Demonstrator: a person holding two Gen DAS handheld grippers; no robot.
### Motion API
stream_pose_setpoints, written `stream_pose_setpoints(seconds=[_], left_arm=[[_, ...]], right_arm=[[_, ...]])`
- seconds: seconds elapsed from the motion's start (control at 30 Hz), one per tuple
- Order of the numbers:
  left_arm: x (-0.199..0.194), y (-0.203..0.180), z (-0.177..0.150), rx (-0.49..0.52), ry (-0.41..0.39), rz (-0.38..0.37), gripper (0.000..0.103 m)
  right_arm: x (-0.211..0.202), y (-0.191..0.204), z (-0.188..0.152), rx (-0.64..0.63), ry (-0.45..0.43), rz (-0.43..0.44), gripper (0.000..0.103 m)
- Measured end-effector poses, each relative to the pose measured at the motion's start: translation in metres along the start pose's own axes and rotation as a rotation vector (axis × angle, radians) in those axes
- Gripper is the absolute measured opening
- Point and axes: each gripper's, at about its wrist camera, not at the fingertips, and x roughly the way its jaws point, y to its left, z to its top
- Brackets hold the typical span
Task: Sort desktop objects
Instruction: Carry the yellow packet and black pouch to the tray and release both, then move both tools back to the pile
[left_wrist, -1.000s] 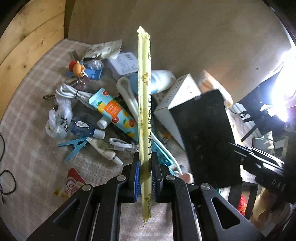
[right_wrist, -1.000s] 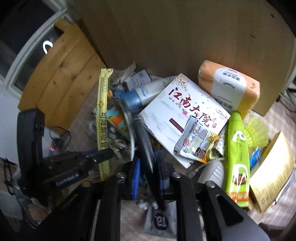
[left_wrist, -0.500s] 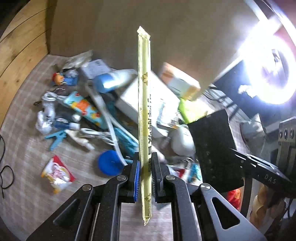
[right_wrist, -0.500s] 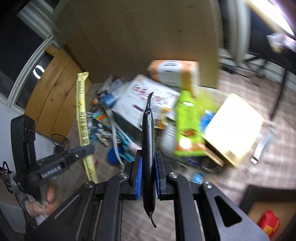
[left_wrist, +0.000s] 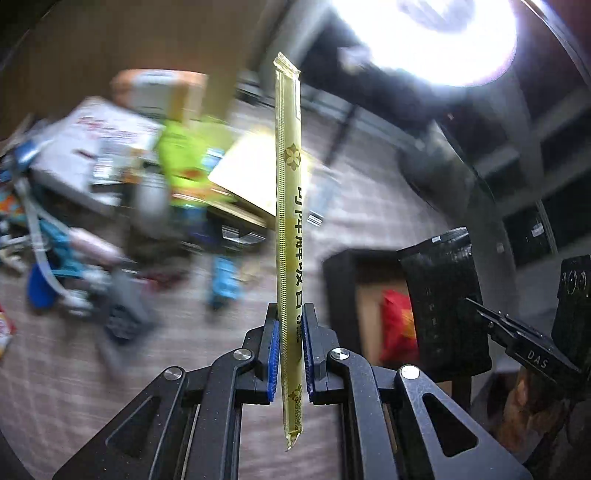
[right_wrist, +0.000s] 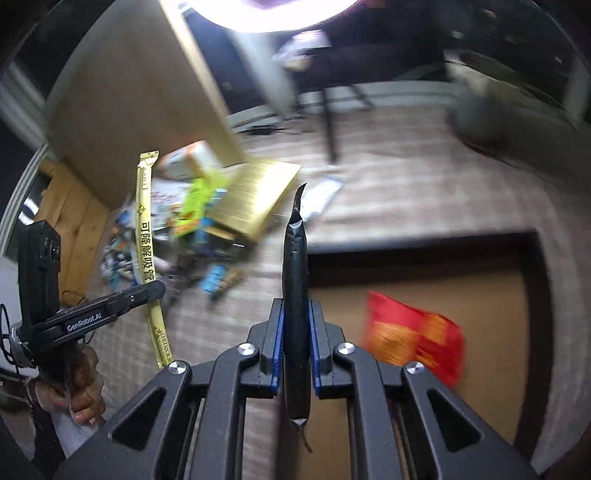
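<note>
Both grippers tilt steeply down: left gripper (left_wrist: 289, 356) clamps a yellow sachet (left_wrist: 289, 206), right gripper (right_wrist: 295, 345) a black sachet (right_wrist: 294, 280) above a box (right_wrist: 532, 258).

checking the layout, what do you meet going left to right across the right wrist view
left gripper shut on the yellow straw packet → green pack in the clutter → gold box → black sachet in the right gripper → red packet in the dark-rimmed box

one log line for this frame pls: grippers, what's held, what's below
left gripper: shut on yellow sachet | right gripper: shut on black sachet | below right: dark-rimmed box with red packet inside
</note>
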Motion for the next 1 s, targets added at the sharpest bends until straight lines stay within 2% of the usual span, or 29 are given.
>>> stream_pose_setpoints(seconds=[0.3,0.5,0.6,0.67,0.7,0.83,1.0], left_arm=[[0.049,-0.102,-0.045,0.113,0.111,-0.076,0.01],[0.067,-0.135,-0.068,0.149,0.144,-0.05,0.011],[0.068,-0.135,-0.069,0.141,0.136,-0.021,0.029],[0.065,-0.133,-0.069,0.148,0.115,0.009,0.03],[0.061,-0.131,-0.068,0.152,0.101,0.022,0.03],[0.047,-0.113,-0.06,0.129,0.073,0.04,0.03],[0.023,-0.063,-0.043,0.059,0.031,0.079,0.03]], right_arm=[[-0.044,-0.094,-0.039,0.145,-0.034,-0.123,0.012],[-0.055,-0.125,-0.056,0.158,-0.034,-0.186,0.012],[-0.059,-0.124,-0.06,0.127,-0.035,-0.216,0.018],[-0.064,-0.121,-0.06,0.121,-0.051,-0.245,0.046],[-0.067,-0.118,-0.059,0.118,-0.066,-0.25,0.052],[-0.069,-0.1,-0.051,0.084,-0.093,-0.232,0.055],[-0.056,-0.064,-0.033,0.025,-0.096,-0.175,0.055]])
